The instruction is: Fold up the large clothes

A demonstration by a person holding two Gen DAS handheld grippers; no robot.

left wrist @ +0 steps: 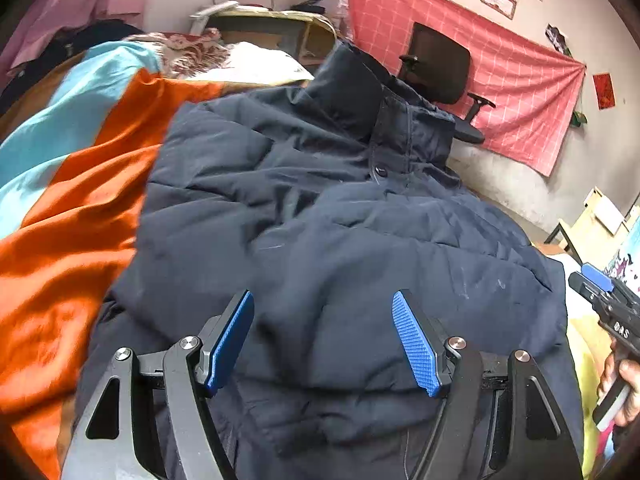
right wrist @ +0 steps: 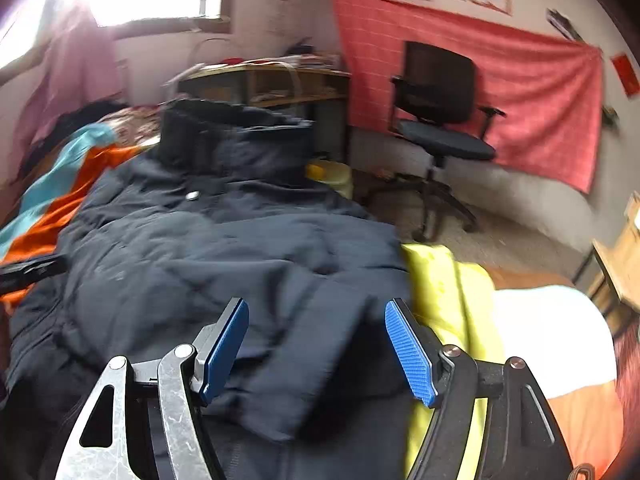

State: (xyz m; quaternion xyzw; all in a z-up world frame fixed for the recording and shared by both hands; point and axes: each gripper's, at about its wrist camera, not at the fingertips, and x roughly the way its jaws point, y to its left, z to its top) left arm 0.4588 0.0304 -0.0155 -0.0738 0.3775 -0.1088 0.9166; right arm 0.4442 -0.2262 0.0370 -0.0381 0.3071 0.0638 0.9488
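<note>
A large dark navy padded jacket (left wrist: 320, 208) lies spread on the bed, its stand-up collar at the far end. My left gripper (left wrist: 323, 338) hovers open above its near hem, nothing between the blue pads. In the right wrist view the same jacket (right wrist: 208, 240) fills the middle, a folded sleeve or flap lying under my right gripper (right wrist: 316, 344), which is open and holds nothing. The right gripper (left wrist: 600, 292) also shows at the right edge of the left wrist view, held by a hand (left wrist: 624, 384).
An orange and light-blue bedspread (left wrist: 68, 200) lies left of the jacket. A yellow cloth (right wrist: 452, 292) lies right of it. A black office chair (right wrist: 440, 120) stands by a pink wall cloth (right wrist: 540, 92), and a wooden desk (right wrist: 280, 84) stands behind the bed.
</note>
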